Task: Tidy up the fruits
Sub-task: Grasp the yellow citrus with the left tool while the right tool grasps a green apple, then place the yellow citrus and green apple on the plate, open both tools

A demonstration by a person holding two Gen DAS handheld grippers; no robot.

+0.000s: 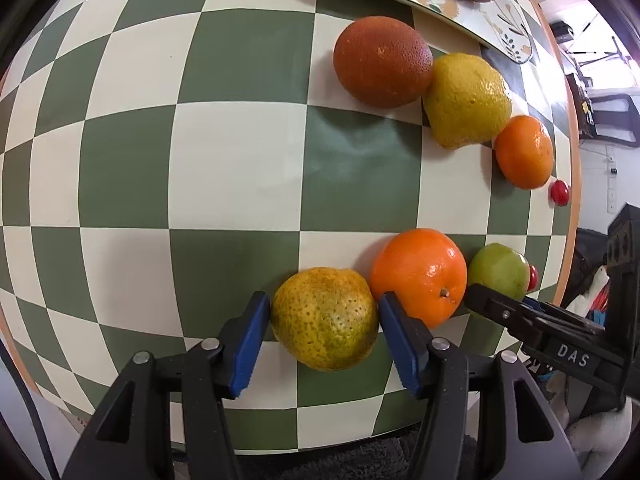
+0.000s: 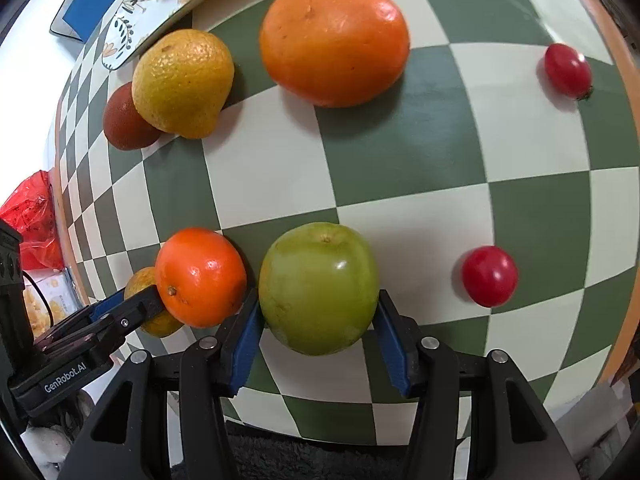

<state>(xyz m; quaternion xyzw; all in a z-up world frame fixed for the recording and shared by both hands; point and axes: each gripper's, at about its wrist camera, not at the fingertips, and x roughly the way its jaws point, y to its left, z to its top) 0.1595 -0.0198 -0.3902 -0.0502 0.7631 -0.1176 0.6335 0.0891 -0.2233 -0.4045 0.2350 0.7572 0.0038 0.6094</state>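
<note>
At the near edge of the checkered table (image 1: 240, 160), my left gripper (image 1: 324, 320) pinches the speckled yellow citrus (image 1: 325, 318) and my right gripper (image 2: 318, 320) the green fruit (image 2: 319, 288), so I should lift straight up, sparing the orange mandarin (image 1: 418, 276) between them.

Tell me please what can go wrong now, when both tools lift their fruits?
1. The bright orange touches the speckled yellow-green citrus held in the left tool; lifting may set it rolling.
2. That orange also sits close beside the green apple in the right tool, so the tools could collide.
3. The cherry tomato lies loose near the table edge and may roll off.
</note>
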